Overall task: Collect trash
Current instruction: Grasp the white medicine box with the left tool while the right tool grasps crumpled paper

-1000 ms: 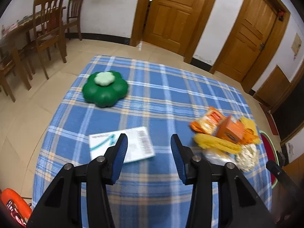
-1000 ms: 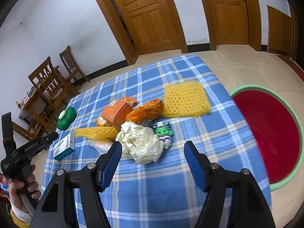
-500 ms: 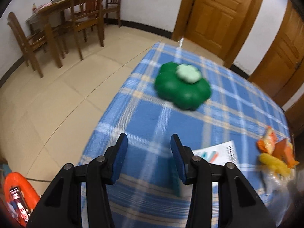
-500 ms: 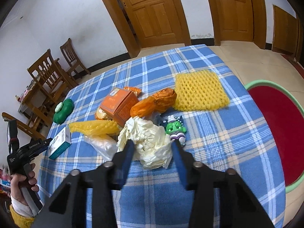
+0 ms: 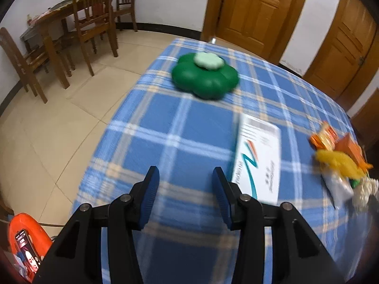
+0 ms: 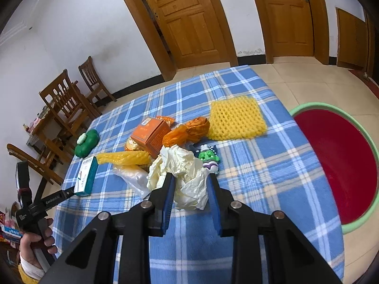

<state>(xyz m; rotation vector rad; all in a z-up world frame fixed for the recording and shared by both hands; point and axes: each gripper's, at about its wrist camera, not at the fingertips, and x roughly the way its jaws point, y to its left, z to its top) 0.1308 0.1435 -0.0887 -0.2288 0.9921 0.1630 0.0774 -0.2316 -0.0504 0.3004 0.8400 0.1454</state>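
A pile of trash lies on the blue plaid table [image 6: 260, 189]: crumpled cream paper [image 6: 182, 172], an orange box [image 6: 151, 135], a yellow foam sleeve [image 6: 123, 158], an orange bag [image 6: 189, 130], a yellow foam net [image 6: 236, 118] and a green-and-purple wrapper [image 6: 209, 159]. My right gripper [image 6: 191, 177] has its jaws narrowed around the crumpled paper. My left gripper [image 5: 184, 177] is open and empty over the table's left part, just left of a white-and-teal box [image 5: 258, 158]. The left gripper also shows in the right wrist view [image 6: 68, 191].
A red basin with a green rim [image 6: 336, 165] stands on the floor right of the table. A green flower-shaped container [image 5: 205, 79] sits at the table's far left. Wooden chairs [image 5: 92, 16] and a table stand beyond. An orange object with a phone [image 5: 26, 248] lies at lower left.
My right gripper moved forward and closed its jaws around the crumpled paper. My left gripper swung left, then back toward the white-and-teal box, staying open.
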